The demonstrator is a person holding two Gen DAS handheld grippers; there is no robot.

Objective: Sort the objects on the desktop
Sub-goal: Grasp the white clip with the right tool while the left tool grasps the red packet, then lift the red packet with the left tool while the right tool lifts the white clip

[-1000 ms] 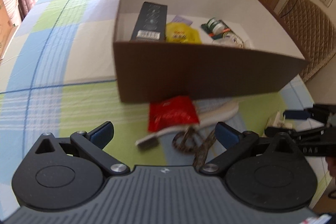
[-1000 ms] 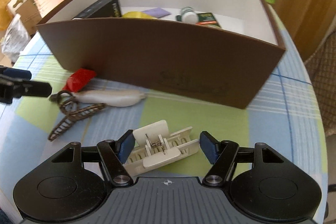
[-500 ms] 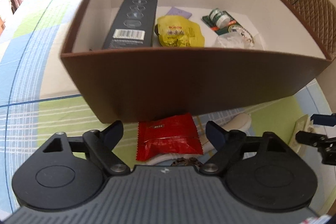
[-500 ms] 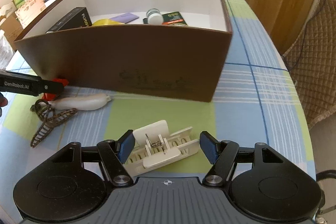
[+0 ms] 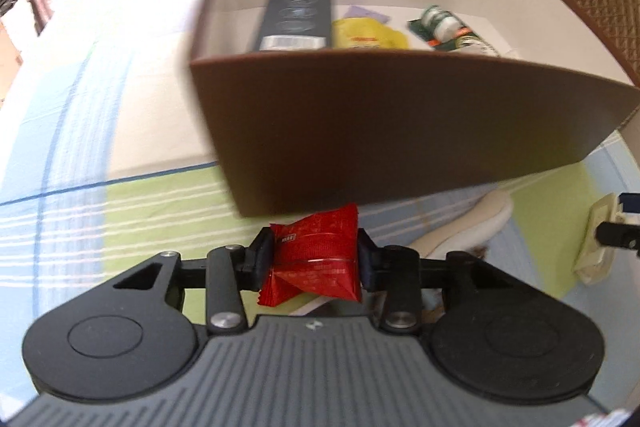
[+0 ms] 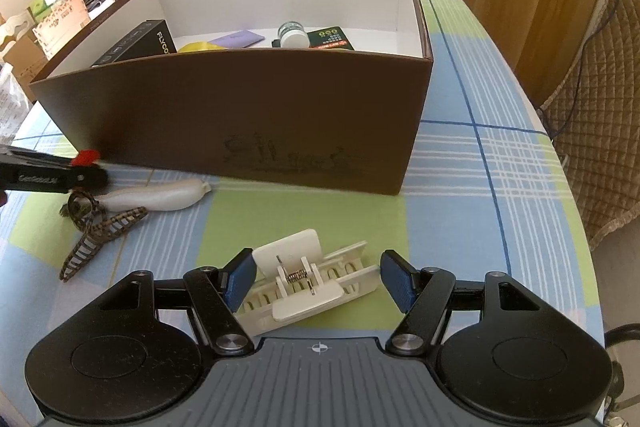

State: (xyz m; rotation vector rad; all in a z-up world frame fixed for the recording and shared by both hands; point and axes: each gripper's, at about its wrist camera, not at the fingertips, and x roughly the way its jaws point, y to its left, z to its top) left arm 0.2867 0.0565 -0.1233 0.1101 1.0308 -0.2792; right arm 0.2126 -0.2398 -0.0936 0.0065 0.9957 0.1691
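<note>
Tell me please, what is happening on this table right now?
A person is sorting small things into a large brown cardboard box with two handheld grippers. The left gripper is shut on a red foil snack packet, just in front of the box. The right gripper is open around a white plastic hair clip that lies on the checked tablecloth. A brown patterned claw clip and a white brush handle wait on the cloth.

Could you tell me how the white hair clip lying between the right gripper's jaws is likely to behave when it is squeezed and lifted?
The white hair clip looks like thin, rigid plastic, so probably light. Its exposed spring suggests pressing the raised lever may open it. It lies slanted between the right gripper's open jaws, so it may twist as they close.
</note>
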